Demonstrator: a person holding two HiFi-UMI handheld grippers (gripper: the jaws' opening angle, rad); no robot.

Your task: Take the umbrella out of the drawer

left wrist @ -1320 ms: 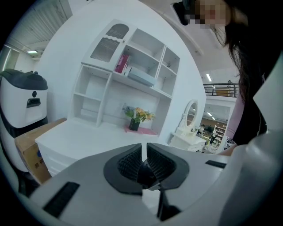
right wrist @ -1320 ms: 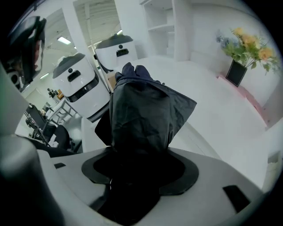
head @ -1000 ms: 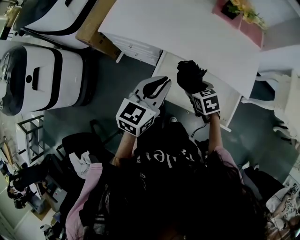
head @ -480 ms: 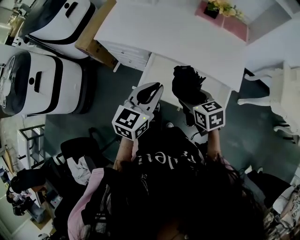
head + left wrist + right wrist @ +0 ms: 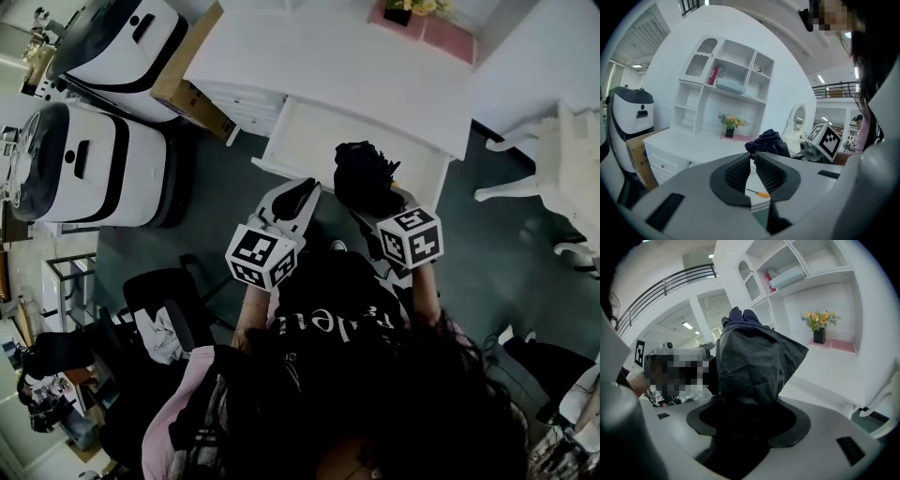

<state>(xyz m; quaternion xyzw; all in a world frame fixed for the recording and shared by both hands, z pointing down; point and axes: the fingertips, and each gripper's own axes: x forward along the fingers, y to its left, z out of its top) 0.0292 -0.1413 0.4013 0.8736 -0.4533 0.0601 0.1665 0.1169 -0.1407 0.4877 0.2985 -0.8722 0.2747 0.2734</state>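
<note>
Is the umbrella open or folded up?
Folded up. The umbrella is a dark, crumpled bundle clamped in the right tool, not spread out.

The head view looks steeply down from high up onto the white desk and its open drawer. Each gripper view sits low, right behind its own jaws, looking across the desk — all three see the flowers. The umbrella sits very near the right one.

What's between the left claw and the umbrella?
Nothing stands there. The head view shows only a bare bit of the open white drawer between the left claw and the umbrella.
</note>
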